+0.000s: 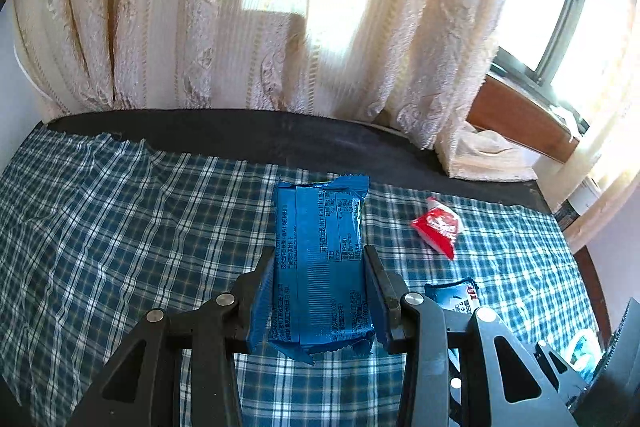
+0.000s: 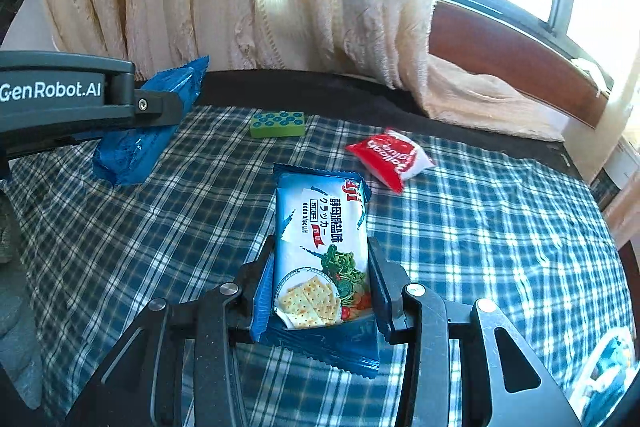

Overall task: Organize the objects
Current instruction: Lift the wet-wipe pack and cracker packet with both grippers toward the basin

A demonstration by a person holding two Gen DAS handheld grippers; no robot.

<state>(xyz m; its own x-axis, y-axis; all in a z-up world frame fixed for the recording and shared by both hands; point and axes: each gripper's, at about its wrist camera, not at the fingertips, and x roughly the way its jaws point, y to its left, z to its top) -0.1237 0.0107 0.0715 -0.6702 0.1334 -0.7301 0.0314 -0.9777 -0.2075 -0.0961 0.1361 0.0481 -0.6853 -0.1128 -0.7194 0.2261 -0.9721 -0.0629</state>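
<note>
My left gripper (image 1: 320, 259) is shut on a blue cracker packet (image 1: 320, 267), printed back up, lifted above the checked cloth (image 1: 120, 227). In the right wrist view the same packet (image 2: 136, 139) hangs at the far left, clamped in the left gripper (image 2: 168, 107). My right gripper (image 2: 320, 251) is shut on a second cracker packet (image 2: 320, 259), its pale front with a cracker picture facing up; a corner of this packet (image 1: 456, 295) shows in the left wrist view. A red snack bag (image 2: 388, 159) (image 1: 438, 227) lies on the cloth beyond.
A green toy brick (image 2: 278, 125) sits near the cloth's (image 2: 480, 247) far edge. A black table rim (image 1: 240, 135) runs behind it, with cream curtains (image 1: 200, 27) and a window with a wooden sill (image 2: 500, 55) at the right. Another teal wrapper (image 2: 612, 367) shows at the lower right.
</note>
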